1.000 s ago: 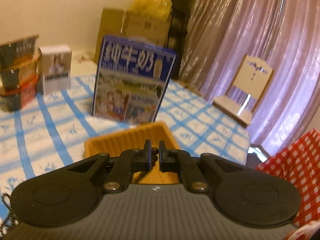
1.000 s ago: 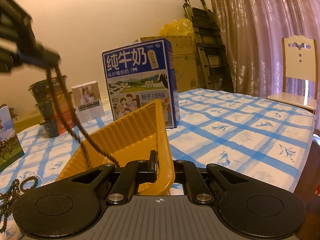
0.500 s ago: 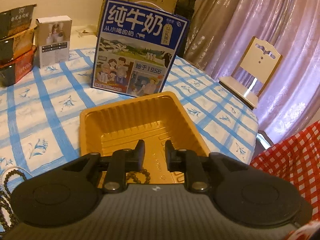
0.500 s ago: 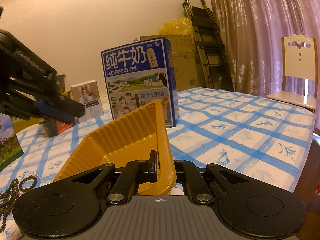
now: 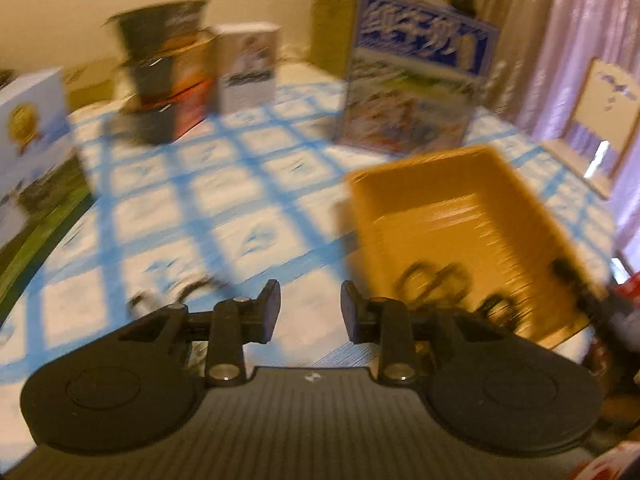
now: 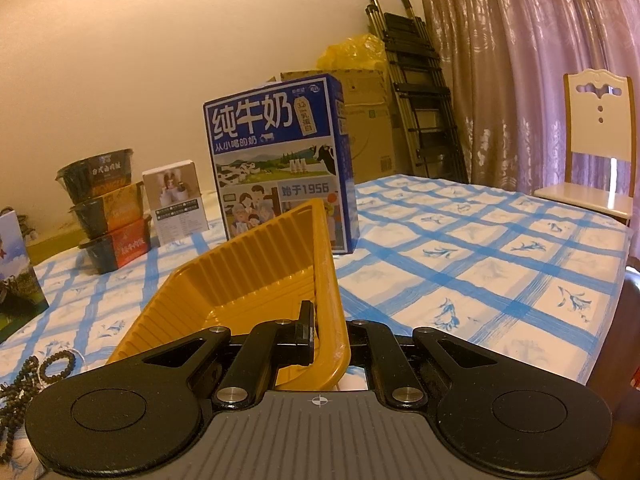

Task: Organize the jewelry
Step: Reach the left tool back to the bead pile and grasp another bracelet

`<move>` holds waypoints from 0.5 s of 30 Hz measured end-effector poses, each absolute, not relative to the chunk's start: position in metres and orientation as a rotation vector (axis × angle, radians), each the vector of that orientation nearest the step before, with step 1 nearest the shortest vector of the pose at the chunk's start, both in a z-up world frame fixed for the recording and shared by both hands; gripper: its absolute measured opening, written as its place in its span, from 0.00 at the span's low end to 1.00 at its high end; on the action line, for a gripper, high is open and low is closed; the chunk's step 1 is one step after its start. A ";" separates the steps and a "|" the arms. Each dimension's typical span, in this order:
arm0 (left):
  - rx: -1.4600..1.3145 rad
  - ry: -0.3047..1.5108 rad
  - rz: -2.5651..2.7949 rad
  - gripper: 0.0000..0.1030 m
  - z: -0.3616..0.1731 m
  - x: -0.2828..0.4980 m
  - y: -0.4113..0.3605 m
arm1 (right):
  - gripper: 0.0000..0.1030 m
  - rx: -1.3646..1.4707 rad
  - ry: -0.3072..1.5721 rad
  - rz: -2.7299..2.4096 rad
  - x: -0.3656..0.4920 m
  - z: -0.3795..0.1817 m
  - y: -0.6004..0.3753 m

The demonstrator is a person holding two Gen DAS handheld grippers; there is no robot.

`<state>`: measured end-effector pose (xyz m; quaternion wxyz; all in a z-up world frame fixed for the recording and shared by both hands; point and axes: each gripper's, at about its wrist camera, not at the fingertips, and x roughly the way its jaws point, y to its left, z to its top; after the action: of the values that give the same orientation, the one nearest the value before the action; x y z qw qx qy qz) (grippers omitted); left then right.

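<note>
We keep the right gripper [image 6: 326,330] clamped on the near rim of the yellow tray [image 6: 256,276], low in the centre of the right wrist view, so the tray stays put. The left gripper [image 5: 310,310] has just been opening and its jaws stand apart with nothing between them, over the checked tablecloth [image 5: 224,200]. One dark bead strand [image 5: 436,284] lies in the tray, lower right of the left view (blurred). More beads [image 6: 28,380] wait at that view's lower left edge. We should lower squarely over one strand and pinch a single loop.
</note>
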<state>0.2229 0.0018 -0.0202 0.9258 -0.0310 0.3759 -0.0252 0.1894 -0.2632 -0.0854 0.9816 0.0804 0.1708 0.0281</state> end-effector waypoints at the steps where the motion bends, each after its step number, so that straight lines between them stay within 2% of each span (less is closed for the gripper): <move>1: -0.064 0.785 -0.028 0.28 -0.027 0.218 0.011 | 0.06 0.162 0.344 0.057 0.189 -0.085 -0.263; 8: -0.042 0.846 0.062 0.28 -0.065 0.188 0.040 | 0.06 0.157 0.344 0.057 0.189 -0.084 -0.262; 15: -0.019 0.850 0.068 0.27 -0.080 0.193 0.043 | 0.06 0.154 0.343 0.057 0.189 -0.084 -0.262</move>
<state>0.1925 0.0429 -0.0802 0.9104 -0.0092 0.4123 0.0332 0.1887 -0.2623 -0.0840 0.9820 0.0765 0.1705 0.0283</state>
